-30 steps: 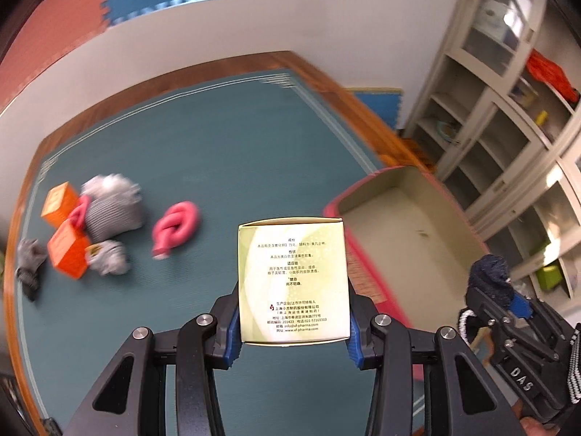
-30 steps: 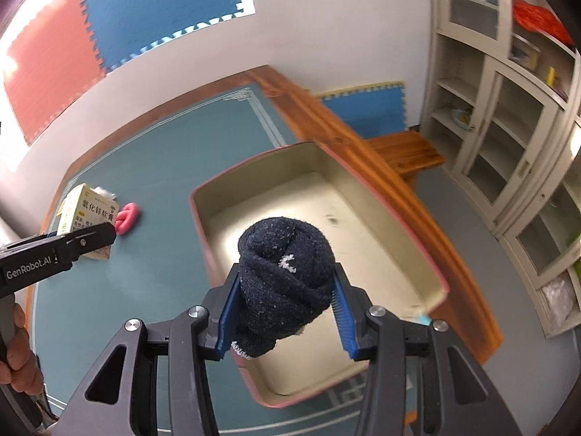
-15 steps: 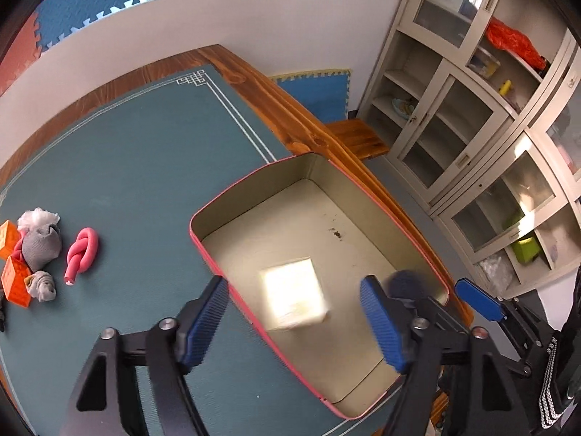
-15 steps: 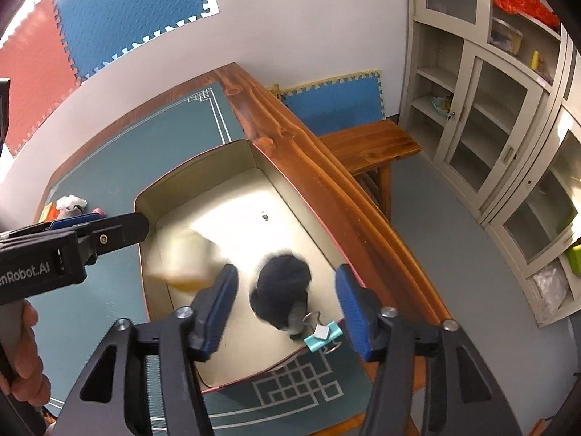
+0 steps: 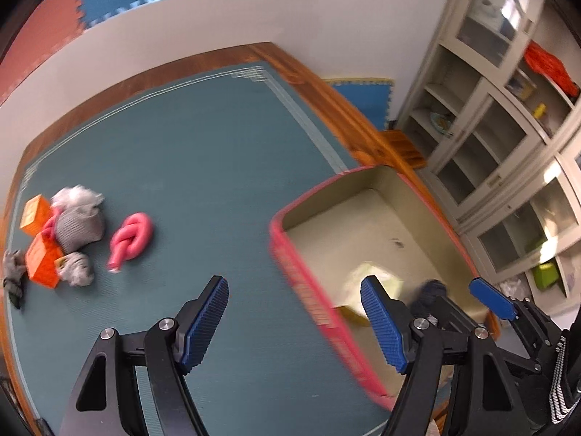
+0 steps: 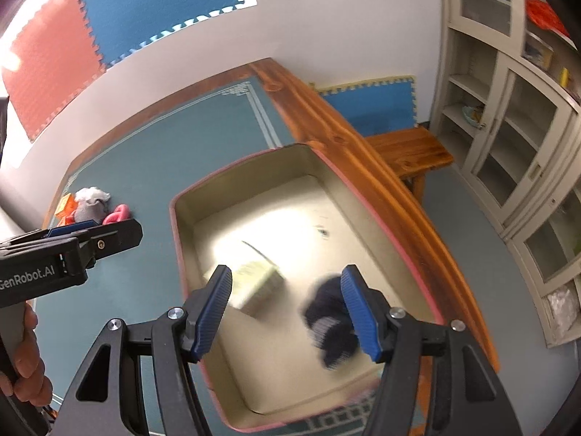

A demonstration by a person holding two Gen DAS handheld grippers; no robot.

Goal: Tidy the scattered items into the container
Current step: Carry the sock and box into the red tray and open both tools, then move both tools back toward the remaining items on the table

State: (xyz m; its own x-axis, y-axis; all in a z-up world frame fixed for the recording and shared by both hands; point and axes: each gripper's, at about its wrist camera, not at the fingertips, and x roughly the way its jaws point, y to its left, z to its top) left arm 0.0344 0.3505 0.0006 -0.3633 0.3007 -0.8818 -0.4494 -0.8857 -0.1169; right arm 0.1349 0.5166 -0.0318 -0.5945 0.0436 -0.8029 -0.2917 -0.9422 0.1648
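Now both drops are done: left gripper (image 5: 294, 321) and right gripper (image 6: 287, 309) have just opened, nothing between the jaws. Box (image 6: 256, 278) and dark sock (image 6: 328, 327) lie in the tray (image 6: 174, 218). Pile (image 5: 78, 225) by the table's left edge remains.

text: "GenRobot.AI" is showing in white | on: side of the black left gripper (image 6: 72, 254), left of the right gripper's (image 6: 287, 309) fingers | pale box (image 6: 256, 281) between and beyond those fingers: print is blurring, unreadable | orange boxes (image 5: 43, 261) far left of the left gripper: markings too small to read
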